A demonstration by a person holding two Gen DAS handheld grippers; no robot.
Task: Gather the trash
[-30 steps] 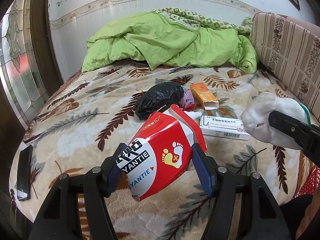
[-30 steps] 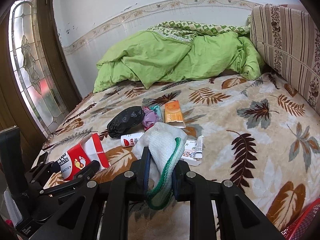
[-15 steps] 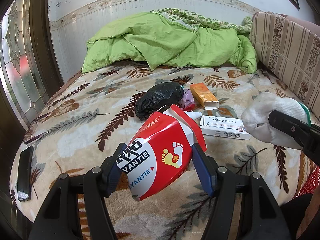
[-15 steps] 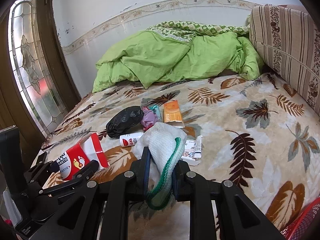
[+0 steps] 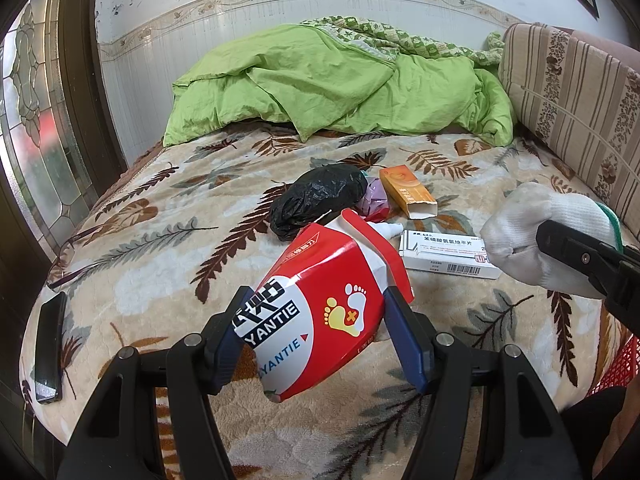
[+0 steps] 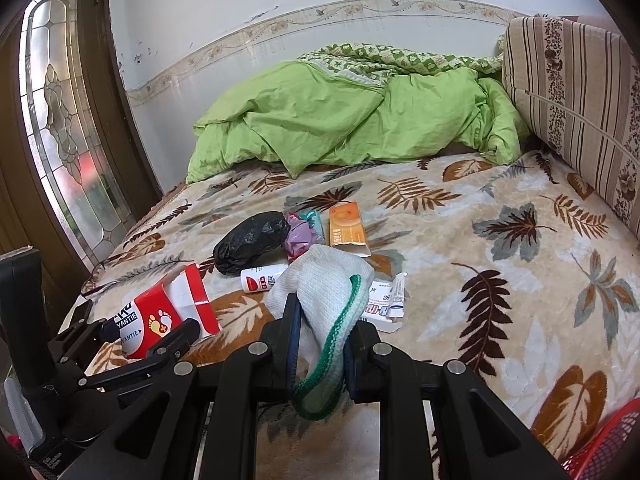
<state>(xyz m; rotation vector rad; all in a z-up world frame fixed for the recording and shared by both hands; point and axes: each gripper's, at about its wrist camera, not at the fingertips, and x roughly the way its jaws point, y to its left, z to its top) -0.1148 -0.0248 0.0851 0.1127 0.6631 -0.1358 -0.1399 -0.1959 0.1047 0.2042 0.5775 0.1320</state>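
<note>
My left gripper (image 5: pixel 316 316) is shut on a red and white foot-patch box (image 5: pixel 320 312) and holds it above the bed; it also shows in the right wrist view (image 6: pixel 160 316). My right gripper (image 6: pixel 320 320) is shut on a white knit glove (image 6: pixel 324 284) with a green cuff, seen at the right of the left wrist view (image 5: pixel 536 232). On the leaf-patterned blanket (image 6: pixel 500 248) lie a black plastic bag (image 5: pixel 320 200), an orange box (image 5: pixel 408 190), a white medicine box (image 5: pixel 444 254), a pink wrapper (image 6: pixel 298 234), a small white bottle (image 6: pixel 262 278) and a tube (image 6: pixel 398 294).
A green quilt (image 5: pixel 340 92) is piled at the head of the bed. A striped cushion (image 5: pixel 576 92) lines the right side. A dark phone (image 5: pixel 50 340) lies at the bed's left edge. A red mesh basket (image 6: pixel 600 448) sits at the lower right. A glass door (image 6: pixel 68 128) stands left.
Almost nothing has moved. Both grippers keep their hold, and the views have drifted only slightly.
</note>
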